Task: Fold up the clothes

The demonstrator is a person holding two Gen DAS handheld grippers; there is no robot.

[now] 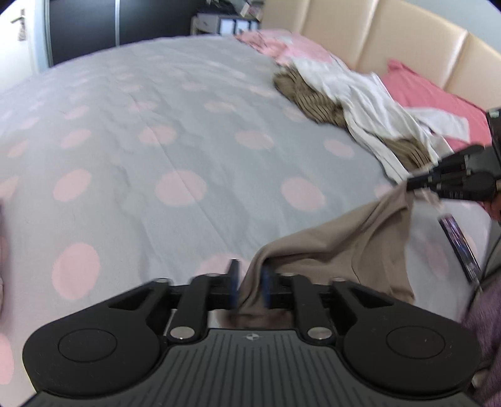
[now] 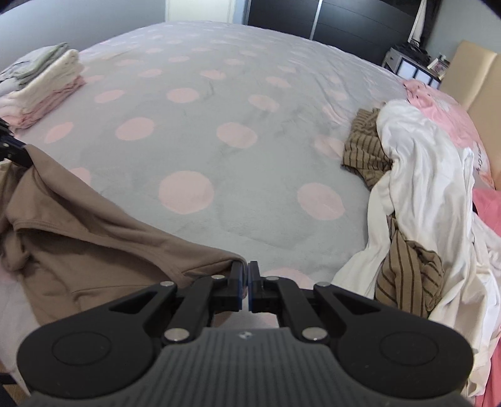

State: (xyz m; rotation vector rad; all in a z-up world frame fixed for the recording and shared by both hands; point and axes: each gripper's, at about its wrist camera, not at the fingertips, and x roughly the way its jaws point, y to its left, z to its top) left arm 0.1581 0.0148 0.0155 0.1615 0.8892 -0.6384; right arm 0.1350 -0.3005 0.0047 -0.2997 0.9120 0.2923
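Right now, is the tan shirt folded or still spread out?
Not folded. The tan shirt lies loose and rumpled on the bed, one edge in the shut right gripper, another between the parted pads of the left gripper.

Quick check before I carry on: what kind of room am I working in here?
Most likely a bedroom. The work surface is a bed with a grey duvet with pink dots and a padded beige headboard; a dark wardrobe stands beyond it, and folded clothes are stacked near one edge.

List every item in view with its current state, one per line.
Tan garment: unfolded, spread between both grippers.
Left gripper: open, fabric between the fingers.
Right gripper: shut on the garment's edge.
Striped and white clothes: crumpled heap.
Stack: folded.
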